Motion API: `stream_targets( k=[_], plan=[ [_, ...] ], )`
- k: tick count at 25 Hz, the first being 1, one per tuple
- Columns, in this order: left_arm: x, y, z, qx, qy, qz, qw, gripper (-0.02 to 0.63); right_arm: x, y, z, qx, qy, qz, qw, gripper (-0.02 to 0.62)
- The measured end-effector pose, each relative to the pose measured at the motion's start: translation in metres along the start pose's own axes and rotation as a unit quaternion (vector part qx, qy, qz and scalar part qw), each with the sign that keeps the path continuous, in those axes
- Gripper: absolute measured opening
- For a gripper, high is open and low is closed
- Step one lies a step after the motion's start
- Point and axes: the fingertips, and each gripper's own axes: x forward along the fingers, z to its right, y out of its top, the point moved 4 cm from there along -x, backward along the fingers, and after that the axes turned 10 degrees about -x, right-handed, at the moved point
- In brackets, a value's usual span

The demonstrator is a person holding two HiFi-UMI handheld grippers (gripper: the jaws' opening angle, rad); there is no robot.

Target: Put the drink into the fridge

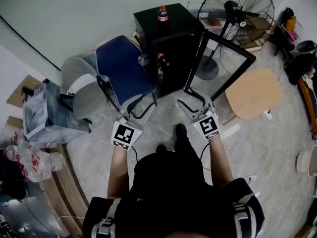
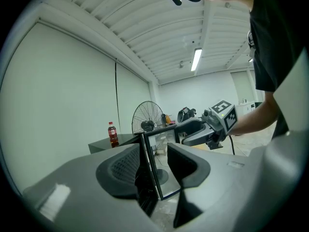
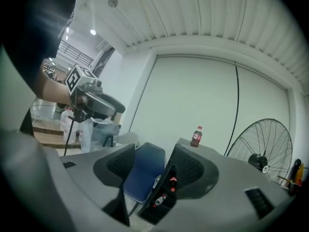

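A cola bottle (image 1: 162,13) with a red label stands on top of the black mini fridge (image 1: 173,26); it also shows as the bottle (image 2: 112,134) and the bottle (image 3: 196,136). The fridge's glass door (image 1: 223,63) hangs open to the right. Two more bottles (image 1: 161,58) sit inside, also visible as bottles (image 3: 172,180). My left gripper (image 1: 136,109) and right gripper (image 1: 194,103) hover side by side in front of the fridge, short of it. Both are open with nothing between the jaws: left gripper (image 2: 154,166), right gripper (image 3: 152,170).
A blue chair (image 1: 124,68) stands just left of the fridge, with a grey chair (image 1: 81,86) and plastic bags (image 1: 37,108) further left. A floor fan (image 1: 237,9) is behind the open door. A round wooden table (image 1: 253,93) sits to the right.
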Motion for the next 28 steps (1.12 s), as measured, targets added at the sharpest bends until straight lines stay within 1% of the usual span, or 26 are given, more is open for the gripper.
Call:
stream_targets(
  k=[2, 10, 28],
  plan=[
    [0.004, 0.002, -0.005, 0.001, 0.004, -0.001, 1.0000, 0.184, 0.005, -0.001, 0.007, 0.000, -0.001, 0.002, 1.000, 0.272],
    [0.028, 0.008, -0.022, 0.002, 0.017, -0.002, 0.9999, 0.187, 0.025, -0.011, 0.032, 0.003, 0.008, 0.008, 1.000, 0.272],
    [0.088, 0.013, -0.054, -0.005, 0.042, -0.018, 0.9989, 0.187, 0.070, -0.041, 0.089, 0.009, 0.032, 0.012, 0.999, 0.272]
  ],
)
